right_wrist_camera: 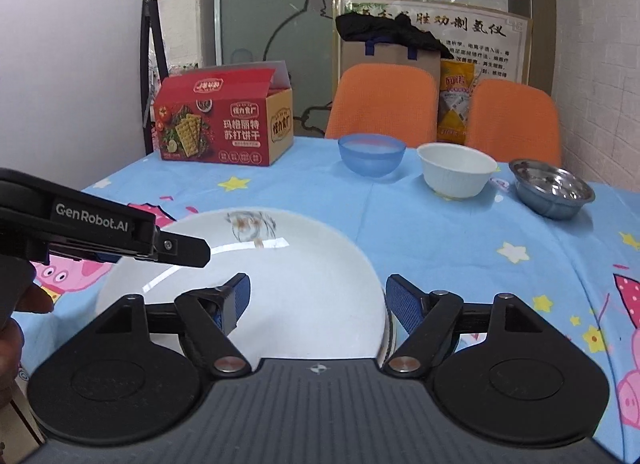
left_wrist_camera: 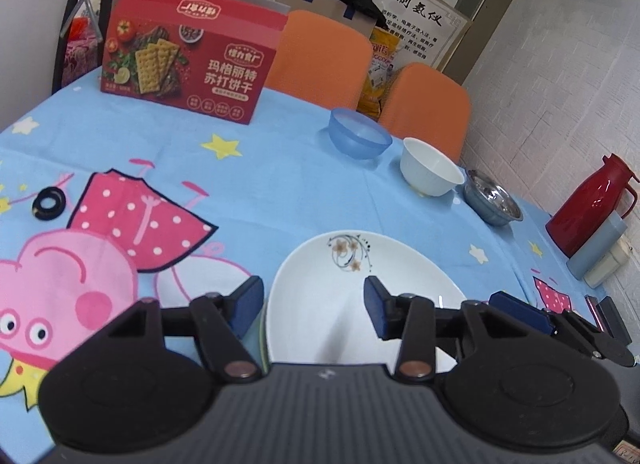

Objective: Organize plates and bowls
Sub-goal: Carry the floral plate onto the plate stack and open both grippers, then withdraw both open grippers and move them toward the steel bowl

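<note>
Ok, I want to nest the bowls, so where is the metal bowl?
The metal bowl sits at the right end of the far row, just right of the white bowl, in both views.

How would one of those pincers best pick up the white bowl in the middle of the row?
Pinch the white bowl by its thin rim, one finger inside and one outside, probably from the near side. It stands upright and open, and the blue bowl and steel bowl flank it.

Right claw (right_wrist_camera: 318,306) gapes over the white plate's (right_wrist_camera: 280,276) near rim; three bowls stand beyond: blue (right_wrist_camera: 371,155), white (right_wrist_camera: 456,169), steel (right_wrist_camera: 554,192).
</note>
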The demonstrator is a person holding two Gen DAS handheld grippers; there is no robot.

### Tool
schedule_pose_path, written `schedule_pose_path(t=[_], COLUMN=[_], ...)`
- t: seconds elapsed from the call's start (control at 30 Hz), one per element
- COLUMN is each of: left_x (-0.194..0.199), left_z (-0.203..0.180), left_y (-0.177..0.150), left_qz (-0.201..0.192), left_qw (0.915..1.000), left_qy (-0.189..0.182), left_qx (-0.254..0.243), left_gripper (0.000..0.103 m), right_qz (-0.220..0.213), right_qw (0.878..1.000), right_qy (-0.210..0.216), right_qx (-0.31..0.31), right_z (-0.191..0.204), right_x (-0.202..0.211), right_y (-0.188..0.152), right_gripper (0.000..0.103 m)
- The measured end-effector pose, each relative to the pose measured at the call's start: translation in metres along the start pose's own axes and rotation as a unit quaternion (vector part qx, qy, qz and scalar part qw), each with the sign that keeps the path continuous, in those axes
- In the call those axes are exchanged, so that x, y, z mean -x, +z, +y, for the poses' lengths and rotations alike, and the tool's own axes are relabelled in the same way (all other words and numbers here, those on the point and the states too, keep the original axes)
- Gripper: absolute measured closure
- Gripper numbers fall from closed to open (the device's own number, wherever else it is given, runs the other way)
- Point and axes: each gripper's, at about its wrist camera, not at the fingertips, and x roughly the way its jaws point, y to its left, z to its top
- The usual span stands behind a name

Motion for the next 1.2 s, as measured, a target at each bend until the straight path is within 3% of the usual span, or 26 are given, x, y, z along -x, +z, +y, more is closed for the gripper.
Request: schedule_pose_path(t=[0.27, 0.4, 0.87, 1.2], left_x=[0.009, 0.01, -0.002, -0.01], left_z=[-0.005, -0.014, -0.103, -0.165], left_y=[0.003, -0.002, -0.011, -0.027], left_qz=[-0.012, -0.008, 0.016, 0.035], left_qw=[0.9999, 0.9999, 0.9974, 0.9919], left_qy=[0.003, 0.009, -0.039, -0.054], left_qx=[-0.004, -0.008, -0.059, -0.109], left_gripper=[0.048, 0.031, 0.03, 0.029], right_qz=[-0.013, -0.004, -0.016, -0.034], right_qw=[1.0, 0.998, 0.982, 0.968], right_qy=[-0.005, -0.004, -0.065, -0.084], right_qx=[-0.02, -0.061, -0.179, -0.235], right_z=[-0.009, -0.028, -0.113, -0.157], right_x=[0.006, 0.01, 0.058, 0.093], right_y=[-0.001, -0.012, -0.046, -0.074], right_gripper=[0.0, 0.0, 0.0, 0.0])
